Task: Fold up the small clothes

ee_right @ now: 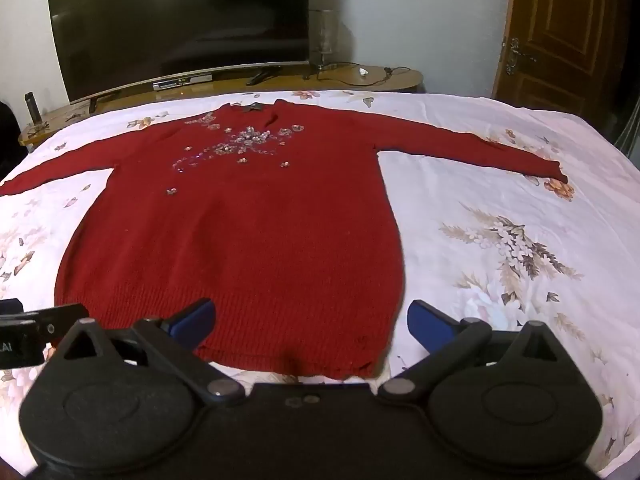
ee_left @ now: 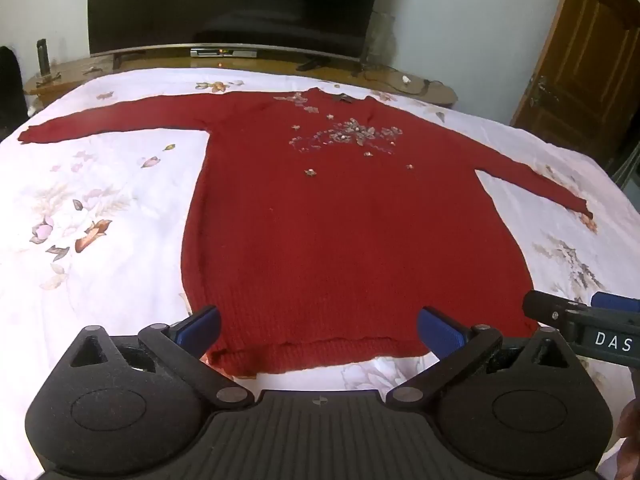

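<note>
Overall: a red sweater point(ee_left: 340, 216) lay flat, front up, on the bed point(ee_left: 100, 208), sleeves stretched out to both sides.
Left gripper point(ee_left: 318, 326): jaws spread wide, holding nothing, poised over the sweater's hem near its left corner.
Sweater front: beaded flower trim point(ee_left: 344, 136) sat below the neckline.
Right gripper point(ee_right: 311, 320): jaws spread wide, empty, over the hem's right corner.
Behind the bed: a dark television point(ee_right: 180, 24) stood on a wooden surface point(ee_right: 360, 78); a wooden door point(ee_right: 568, 28) was at far right.

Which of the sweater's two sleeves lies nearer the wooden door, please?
The sleeve on the picture's right, its cuff pointing toward the door; the other sleeve stretches off to the left.
</note>
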A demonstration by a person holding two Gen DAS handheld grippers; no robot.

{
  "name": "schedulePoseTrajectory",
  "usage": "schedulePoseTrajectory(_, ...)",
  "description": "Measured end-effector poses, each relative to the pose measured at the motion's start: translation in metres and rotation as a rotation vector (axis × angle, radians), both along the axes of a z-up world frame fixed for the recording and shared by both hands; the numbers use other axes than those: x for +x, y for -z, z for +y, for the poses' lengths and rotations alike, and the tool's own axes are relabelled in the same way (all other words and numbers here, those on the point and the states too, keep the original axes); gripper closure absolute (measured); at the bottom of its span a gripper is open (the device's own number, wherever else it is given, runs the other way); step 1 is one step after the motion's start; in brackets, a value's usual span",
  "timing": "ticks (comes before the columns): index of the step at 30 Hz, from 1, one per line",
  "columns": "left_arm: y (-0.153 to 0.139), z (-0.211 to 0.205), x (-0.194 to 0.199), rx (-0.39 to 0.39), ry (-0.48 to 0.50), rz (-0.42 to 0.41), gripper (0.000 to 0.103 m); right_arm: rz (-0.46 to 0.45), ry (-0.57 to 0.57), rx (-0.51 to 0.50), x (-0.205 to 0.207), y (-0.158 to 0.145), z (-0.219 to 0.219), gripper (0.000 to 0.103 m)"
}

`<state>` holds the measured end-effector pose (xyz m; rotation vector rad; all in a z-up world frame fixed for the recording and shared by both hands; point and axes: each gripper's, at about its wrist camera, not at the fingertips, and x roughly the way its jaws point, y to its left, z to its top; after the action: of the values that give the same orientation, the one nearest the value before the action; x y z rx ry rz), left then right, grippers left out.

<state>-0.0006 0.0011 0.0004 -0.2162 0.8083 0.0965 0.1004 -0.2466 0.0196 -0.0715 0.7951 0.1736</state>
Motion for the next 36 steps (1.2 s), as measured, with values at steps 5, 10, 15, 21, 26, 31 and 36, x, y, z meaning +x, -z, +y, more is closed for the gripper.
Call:
schedulePoseTrajectory(5, 0.007, -0.008, -0.004, 0.031, -0.011, -0.011, 0.000, -0.001, 0.008, -0.003, -0.001, 0.002, -0.002, 0.001)
schedulePoseTrajectory(10, -0.001, 0.003, -0.001, 0.014, -0.010, 0.005, 0.000, -0.007, 0.002, -0.001, -0.002, -0.001, 0.007, 0.001)
schedulePoseTrajectory(15, -0.001, 0.001, 0.000, 0.017, -0.008, -0.001, 0.000, -0.012, -0.015, 0.000, -0.002, 0.000, 0.006, 0.001)
schedulePoseTrajectory(21, -0.001, 0.005, 0.000, 0.010, -0.010, 0.004, 0.000, -0.009, -0.018, -0.010, -0.001, 0.000, 0.008, 0.001)
schedulePoseTrajectory(26, 0.000, 0.003, 0.000, 0.013, -0.006, 0.007, 0.000, -0.004, -0.015, -0.012, -0.001, 0.001, 0.008, 0.001)
schedulePoseTrajectory(31, 0.002, 0.002, 0.001, 0.015, -0.009, 0.009, 0.000, 0.000, -0.015, -0.010, 0.000, 0.001, 0.008, 0.001)
schedulePoseTrajectory(36, 0.003, 0.003, 0.001, 0.015, -0.011, 0.012, 0.000, 0.003, -0.017, -0.010, 0.001, 0.002, 0.009, 0.001)
